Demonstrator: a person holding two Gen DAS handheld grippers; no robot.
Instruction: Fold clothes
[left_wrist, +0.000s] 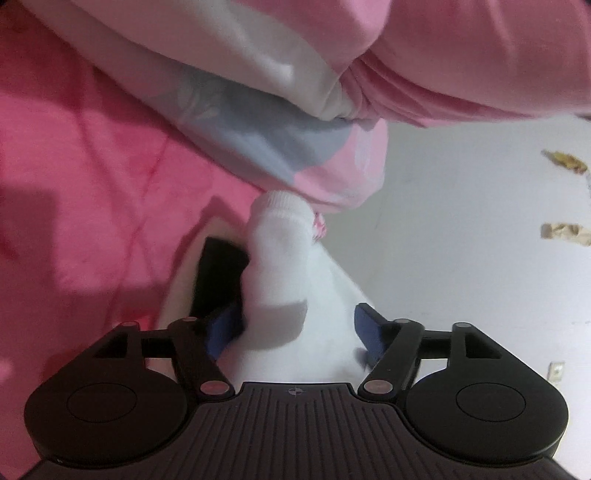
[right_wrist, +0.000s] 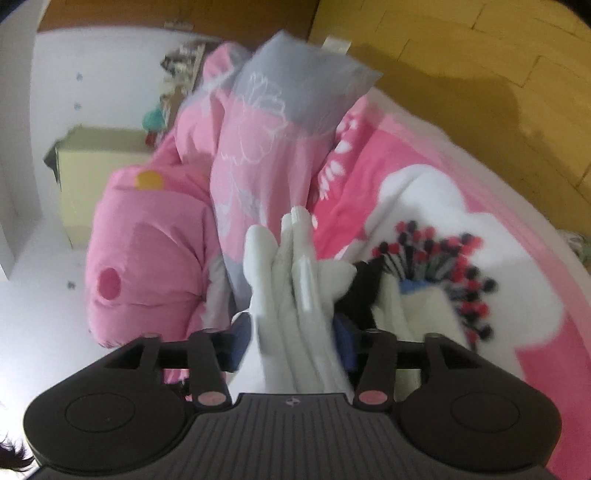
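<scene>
Presently your left gripper (left_wrist: 295, 325) has its jaws set fairly wide with a white sock (left_wrist: 284, 266) bunched between the blue pads (left_wrist: 369, 332); whether they press on it I cannot tell, since a gap shows on the right side. Your right gripper (right_wrist: 291, 339) has its jaws drawn in close on white socks (right_wrist: 295, 280), the fabric standing up in stacked folds between them, so I judge it to be holding. The white fabric is thus lifted off the pink fleece blanket (right_wrist: 369, 177), beside a pink and grey quilt (right_wrist: 266, 140). Both views are blurred, and whether the two grippers share one piece is not settled. As I read it, the work is mid-handling, the fabric gathered rather than laid flat. Your next move calls for a secure hold at both ends and for bringing the edges level. No brand, label or legible writing can be read on anything.
</scene>
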